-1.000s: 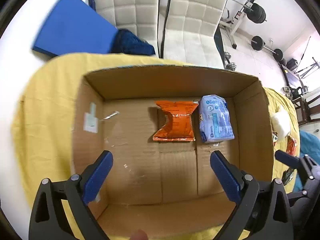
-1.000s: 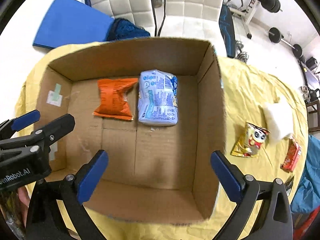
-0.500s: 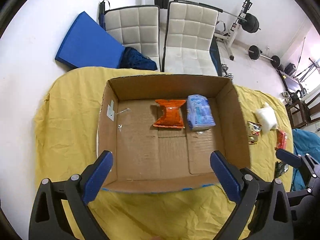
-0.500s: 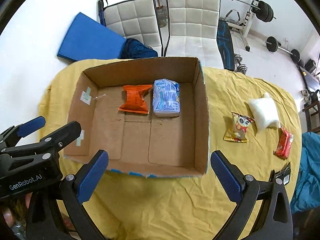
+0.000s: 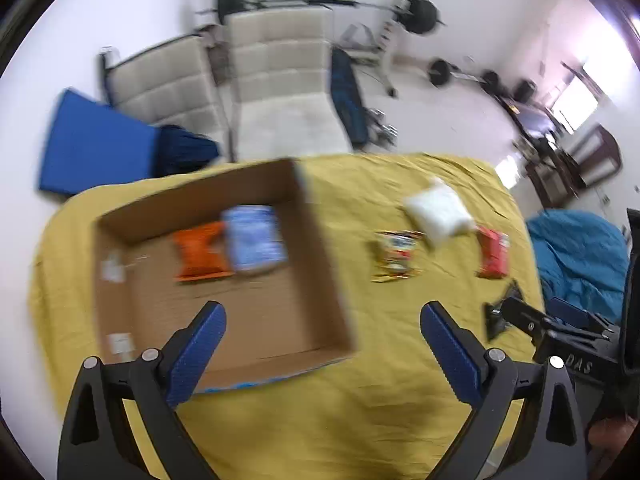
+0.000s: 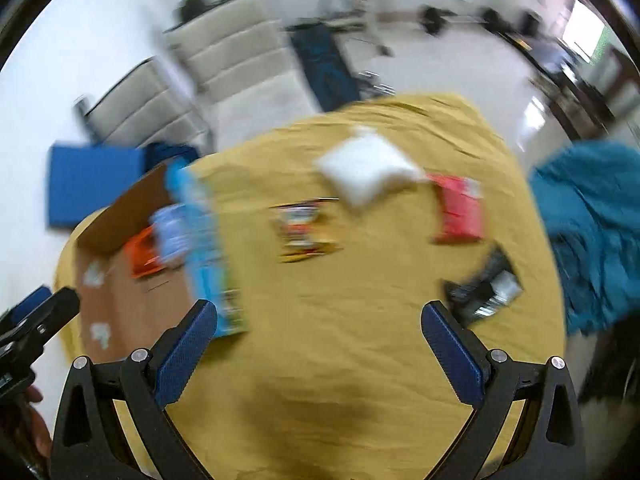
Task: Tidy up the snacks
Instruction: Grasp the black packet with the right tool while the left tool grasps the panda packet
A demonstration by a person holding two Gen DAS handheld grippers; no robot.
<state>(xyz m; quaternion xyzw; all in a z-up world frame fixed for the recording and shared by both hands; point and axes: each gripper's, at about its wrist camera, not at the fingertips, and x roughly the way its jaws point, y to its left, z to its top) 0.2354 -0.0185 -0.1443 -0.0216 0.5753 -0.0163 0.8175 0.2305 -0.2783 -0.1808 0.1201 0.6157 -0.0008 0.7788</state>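
Observation:
An open cardboard box (image 5: 316, 248) sits on the yellow cloth and holds an orange packet (image 5: 200, 252) and a pale blue packet (image 5: 254, 240). Right of the box lie a yellow-and-red snack bag (image 5: 394, 256), a white pouch (image 5: 438, 212), a red packet (image 5: 494, 258) and a black packet (image 5: 498, 316). My left gripper (image 5: 322, 320) hovers open and empty over the box's near right corner. My right gripper (image 6: 320, 320) is open and empty above bare cloth, with the snack bag (image 6: 304, 232), white pouch (image 6: 366, 172), red packet (image 6: 458, 212) and black packet (image 6: 482, 288) ahead. Both views are blurred.
Two white padded chairs (image 5: 280, 80) and a blue mat (image 5: 92, 148) stand beyond the table. Gym weights (image 5: 420, 12) lie on the floor behind. A teal cloth (image 6: 592, 224) hangs at the table's right edge. The box wall (image 6: 200, 248) stands left of my right gripper.
Both grippers have pulled up and back out of the box and swung right, so the loose snacks on the cloth now come into view. Both stayed open.

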